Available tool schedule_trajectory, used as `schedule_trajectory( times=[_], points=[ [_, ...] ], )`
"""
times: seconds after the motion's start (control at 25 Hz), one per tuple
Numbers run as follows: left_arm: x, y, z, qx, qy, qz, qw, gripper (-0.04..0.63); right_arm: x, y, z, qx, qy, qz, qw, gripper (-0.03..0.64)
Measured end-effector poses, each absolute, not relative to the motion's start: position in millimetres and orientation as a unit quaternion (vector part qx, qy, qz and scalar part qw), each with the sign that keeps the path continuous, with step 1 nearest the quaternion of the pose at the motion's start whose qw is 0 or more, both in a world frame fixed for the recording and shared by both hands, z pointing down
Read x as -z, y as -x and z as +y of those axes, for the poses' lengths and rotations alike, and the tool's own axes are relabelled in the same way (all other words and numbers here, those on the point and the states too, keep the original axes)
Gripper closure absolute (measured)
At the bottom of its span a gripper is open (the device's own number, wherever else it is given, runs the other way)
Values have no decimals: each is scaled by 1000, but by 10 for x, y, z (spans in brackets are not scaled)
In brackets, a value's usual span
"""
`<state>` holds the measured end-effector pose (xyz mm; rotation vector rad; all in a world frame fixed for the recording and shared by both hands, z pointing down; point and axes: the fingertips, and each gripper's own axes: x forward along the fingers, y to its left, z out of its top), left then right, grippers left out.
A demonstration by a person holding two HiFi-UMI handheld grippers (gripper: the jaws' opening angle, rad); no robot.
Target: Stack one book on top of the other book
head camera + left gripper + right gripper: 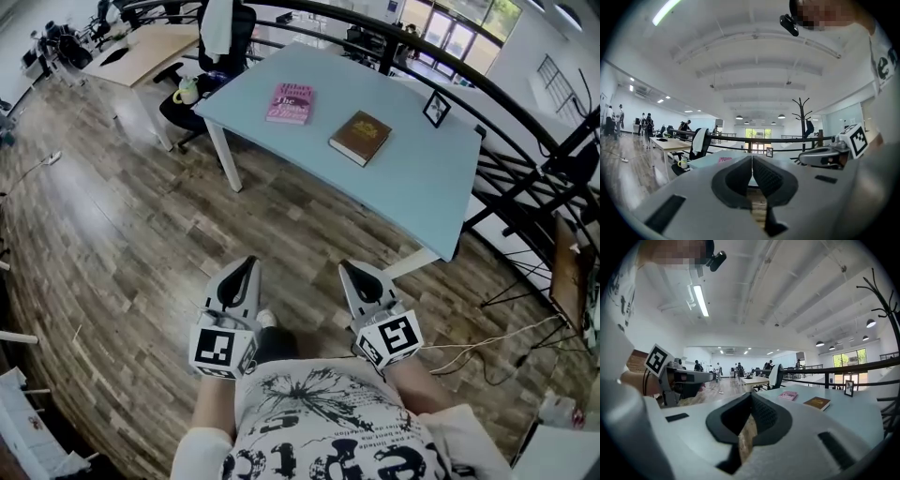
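Note:
Two books lie apart on a light blue table (412, 178): a pink book (290, 103) toward its left end and a brown book (360, 137) near the middle. The right gripper view shows the pink book (788, 395) and the brown book (817, 403) on the table ahead. The pink book (724, 160) is just visible in the left gripper view. My left gripper (247, 262) and right gripper (345, 267) are held level close to my body, well short of the table. Both are shut with nothing between the jaws.
A small framed picture (436, 109) stands at the table's far edge, with a black railing (525, 141) behind it. A black office chair (217, 47) and a wooden desk (150, 47) stand at the far left. Cables (487, 347) lie on the wooden floor at right.

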<state>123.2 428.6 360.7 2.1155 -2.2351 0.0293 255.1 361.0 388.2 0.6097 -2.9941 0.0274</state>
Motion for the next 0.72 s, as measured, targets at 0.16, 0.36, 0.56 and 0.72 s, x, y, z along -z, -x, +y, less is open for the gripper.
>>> schedule_trajectory(
  times=[0.16, 0.36, 0.56, 0.72],
  points=[
    [-3605, -538, 4071, -6, -681, -732, 30, 584, -3838, -1920, 3306, -7, -208, -977, 43, 623],
    [-3508, 292, 3820, -14, -676, -736, 17, 584, -3815, -1176, 2910, -33, -234, -971, 31, 623],
    [-3501, 877, 3680, -9, -677, -735, 29, 584, -3792, -588, 2692, -45, -246, -967, 37, 623],
    [-3588, 1123, 3504, -7, -677, -735, 42, 584, -3975, -345, 2481, -70, -257, -962, 66, 623]
  ],
)
